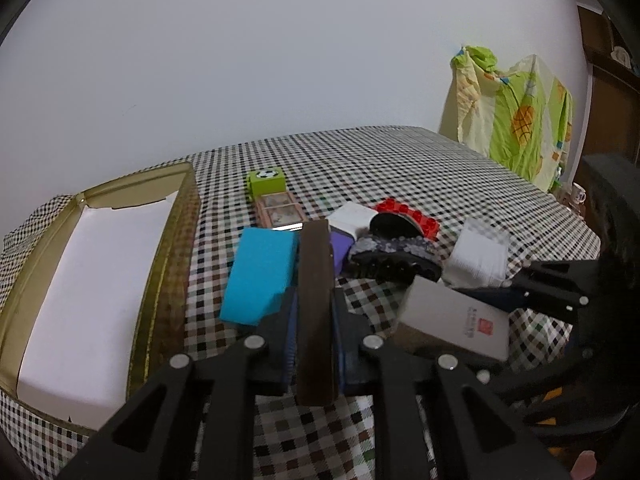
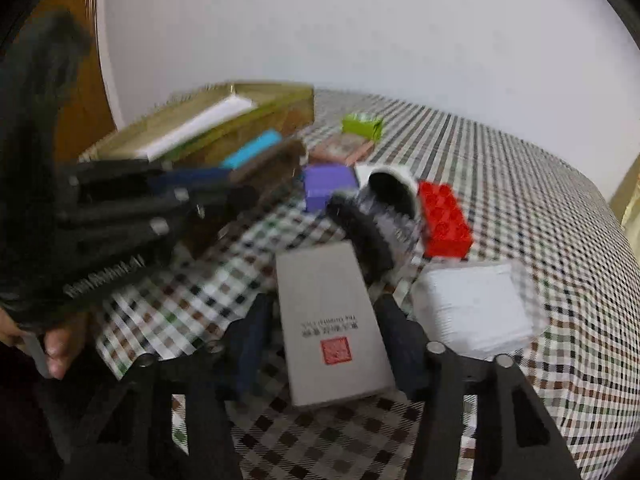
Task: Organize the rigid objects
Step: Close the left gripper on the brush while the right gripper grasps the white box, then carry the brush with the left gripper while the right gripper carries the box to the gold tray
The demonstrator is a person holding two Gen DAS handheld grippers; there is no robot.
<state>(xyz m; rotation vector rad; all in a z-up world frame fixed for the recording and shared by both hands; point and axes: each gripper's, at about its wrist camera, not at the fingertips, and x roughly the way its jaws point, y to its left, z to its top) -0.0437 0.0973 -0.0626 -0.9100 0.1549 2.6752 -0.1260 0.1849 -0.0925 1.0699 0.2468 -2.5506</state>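
My left gripper (image 1: 314, 312) is shut on a long dark brown block (image 1: 316, 304), held above the checkered tablecloth. My right gripper (image 2: 324, 320) is shut on a grey box with a red seal (image 2: 332, 328), also seen in the left wrist view (image 1: 456, 320). A gold open box with a white lining (image 1: 92, 280) stands at the left. On the cloth lie a cyan block (image 1: 260, 272), a green cube (image 1: 266, 184), a pink frame (image 1: 280, 210), a purple block (image 2: 328, 184), a red brick (image 2: 444, 220), a black hair clip (image 2: 372, 232) and a white pad (image 2: 472, 308).
The left gripper appears in the right wrist view (image 2: 132, 200) at the left, blurred. A bright green patterned cloth (image 1: 516, 116) hangs behind the table's far right corner. The table edge (image 1: 592, 240) runs along the right.
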